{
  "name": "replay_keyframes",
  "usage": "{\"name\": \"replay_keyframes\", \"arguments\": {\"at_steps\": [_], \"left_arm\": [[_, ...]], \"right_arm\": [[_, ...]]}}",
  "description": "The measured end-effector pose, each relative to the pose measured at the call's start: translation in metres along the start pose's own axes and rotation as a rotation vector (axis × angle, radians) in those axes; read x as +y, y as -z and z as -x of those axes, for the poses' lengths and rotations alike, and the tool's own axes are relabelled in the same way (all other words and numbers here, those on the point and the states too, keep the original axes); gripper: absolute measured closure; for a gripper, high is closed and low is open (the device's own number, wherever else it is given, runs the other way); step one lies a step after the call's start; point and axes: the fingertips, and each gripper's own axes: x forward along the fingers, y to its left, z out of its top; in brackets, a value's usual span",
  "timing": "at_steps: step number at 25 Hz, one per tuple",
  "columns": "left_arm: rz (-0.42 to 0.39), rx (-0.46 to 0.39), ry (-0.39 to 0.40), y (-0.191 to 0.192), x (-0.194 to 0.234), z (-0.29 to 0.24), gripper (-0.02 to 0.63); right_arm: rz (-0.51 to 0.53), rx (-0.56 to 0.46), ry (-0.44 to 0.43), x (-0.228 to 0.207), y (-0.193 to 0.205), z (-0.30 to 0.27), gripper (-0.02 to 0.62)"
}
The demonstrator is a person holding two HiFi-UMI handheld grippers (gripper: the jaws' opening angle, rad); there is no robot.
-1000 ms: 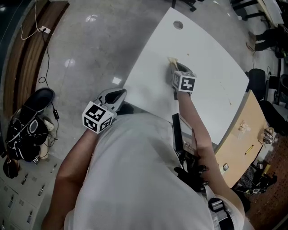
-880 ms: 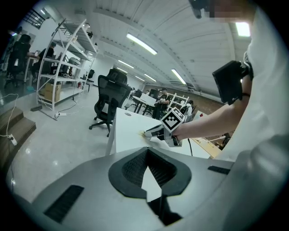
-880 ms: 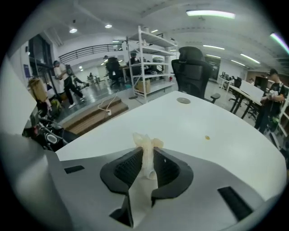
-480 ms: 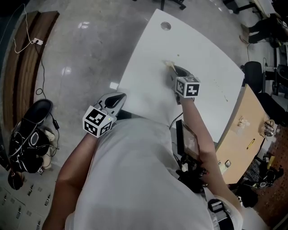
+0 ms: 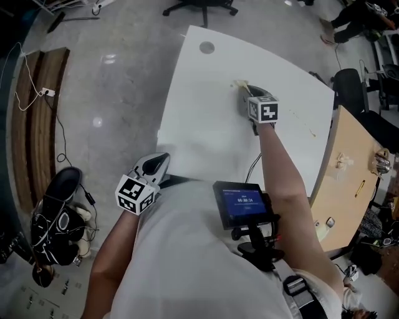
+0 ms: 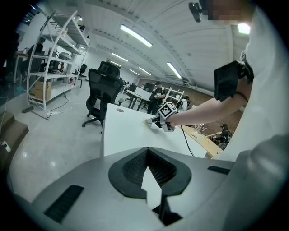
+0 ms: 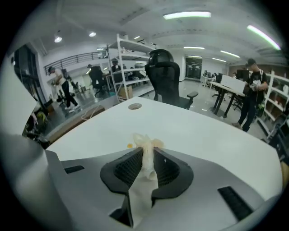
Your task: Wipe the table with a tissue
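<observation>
as seen from steeply above, grey polished floor (image 5: 106, 106) on the left, then a big white desk (image 5: 206, 118) slanting across the middle, with a wooden-topped desk (image 5: 349, 168) just beside its right edge. below these, a white-shirted torso (image 5: 187, 261). beyond the far end of the white desk, a black office chair (image 5: 199, 7). at the chest, a small lit screen (image 5: 240, 204) on a black mount.

right gripper (image 5: 244, 93) stretched out over the white desk on a bare forearm, tipped down at the top, jaws narrowed and clamped on a crumpled pale tissue (image 5: 239, 83). left gripper (image 5: 159, 162) held back near the desk's near-left corner, well apart from the tissue, jaws brought together at the tips with nothing between them, only a sliver of white desk showing through behind the tips in the left gripper view.

in the right gripper view, tissue pinched upright between the dark ribbed pads (image 7: 128, 169), bunched end poking past the tips, down at the desk top out in the middle of the desk. near the far end of the desk, a round cable hole (image 5: 206, 47). just left of the tissue's end, a tiny yellowish spot (image 7: 130, 145) on the white top.
</observation>
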Motion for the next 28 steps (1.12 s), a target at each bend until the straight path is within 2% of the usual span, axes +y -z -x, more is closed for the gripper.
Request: {"name": "replay_keyframes", "arguments": {"at_steps": [4, 8, 12, 15, 20, 24, 28], "left_arm": [[-0.001, 0.012, -0.005, -0.001, 0.006, -0.003, 0.6], [0.004, 0.011, -0.004, 0.0, 0.009, -0.004, 0.6], [0.01, 0.01, -0.001, 0.001, 0.01, -0.002, 0.6], [0.012, 0.011, -0.005, 0.0, 0.014, -0.001, 0.6], [0.012, 0.008, -0.011, -0.004, 0.012, -0.004, 0.6], [0.017, 0.013, -0.013, -0.002, 0.012, -0.004, 0.6], [0.016, 0.017, 0.0, 0.0, 0.008, -0.007, 0.6]], "right_arm": [[0.125, 0.057, 0.013, 0.006, -0.012, -0.021, 0.514], [0.154, 0.064, -0.002, 0.008, -0.013, -0.027, 0.514], [0.127, 0.025, -0.034, 0.012, -0.016, -0.019, 0.468], [0.101, 0.004, -0.036, 0.013, -0.021, -0.018, 0.466], [0.003, 0.027, 0.0, -0.004, -0.017, -0.019, 0.516], [-0.123, 0.02, -0.035, -0.002, -0.018, -0.019, 0.537], [-0.089, 0.033, -0.091, 0.017, -0.018, -0.023, 0.54]]}}
